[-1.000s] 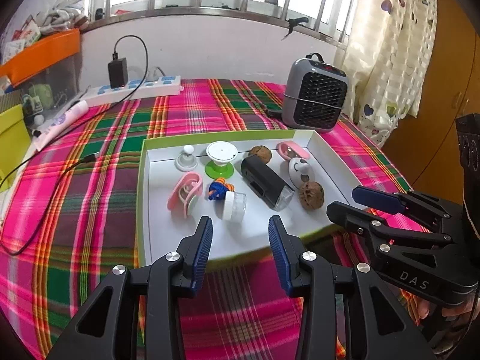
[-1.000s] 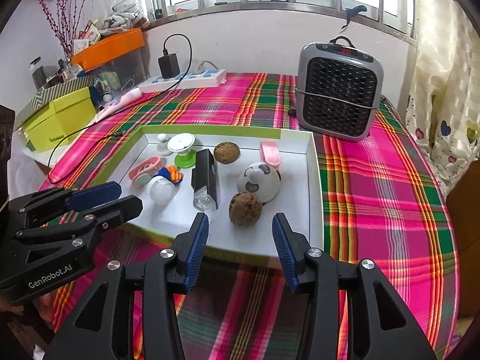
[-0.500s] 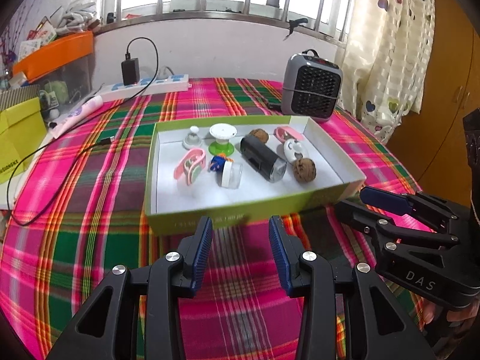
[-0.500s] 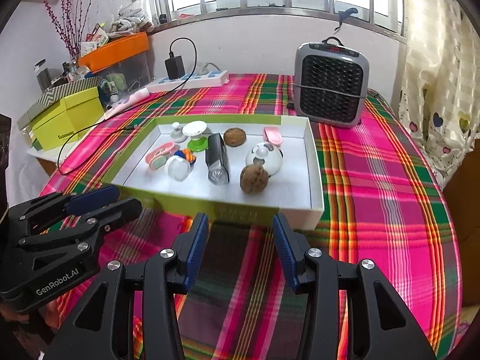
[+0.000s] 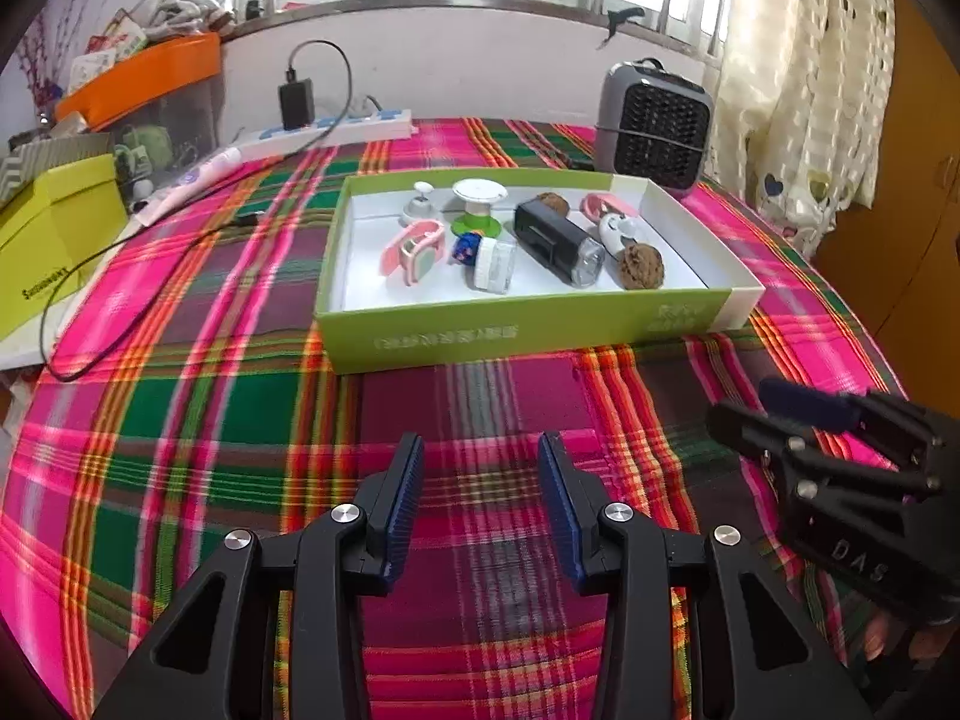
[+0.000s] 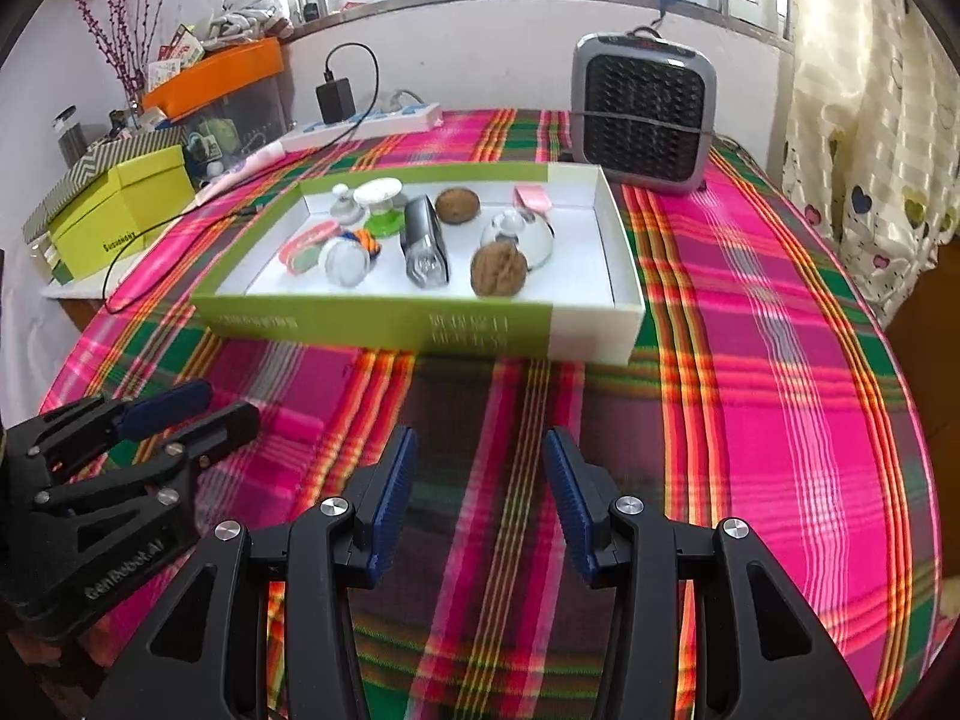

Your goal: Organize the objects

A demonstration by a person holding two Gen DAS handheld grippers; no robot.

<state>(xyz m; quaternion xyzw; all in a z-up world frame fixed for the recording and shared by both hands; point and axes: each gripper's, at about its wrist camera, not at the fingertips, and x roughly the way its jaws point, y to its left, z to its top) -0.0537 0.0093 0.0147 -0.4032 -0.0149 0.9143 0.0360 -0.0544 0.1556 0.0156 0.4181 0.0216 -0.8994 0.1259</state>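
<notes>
Holding two walnuts (image 6: pixel 498 269) (image 6: pixel 457 205): one box (image 6: pixel 384 324).

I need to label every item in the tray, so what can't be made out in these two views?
- Printed text on the green cardboard tray's front wall: motion-blurred in both views.
- Small blue-orange item: half hidden behind the clear round jar in the right wrist view.
- Far brown walnut: mostly behind the black flashlight in the left wrist view.
- Contents of the clear bin under the orange lid: too small.
</notes>
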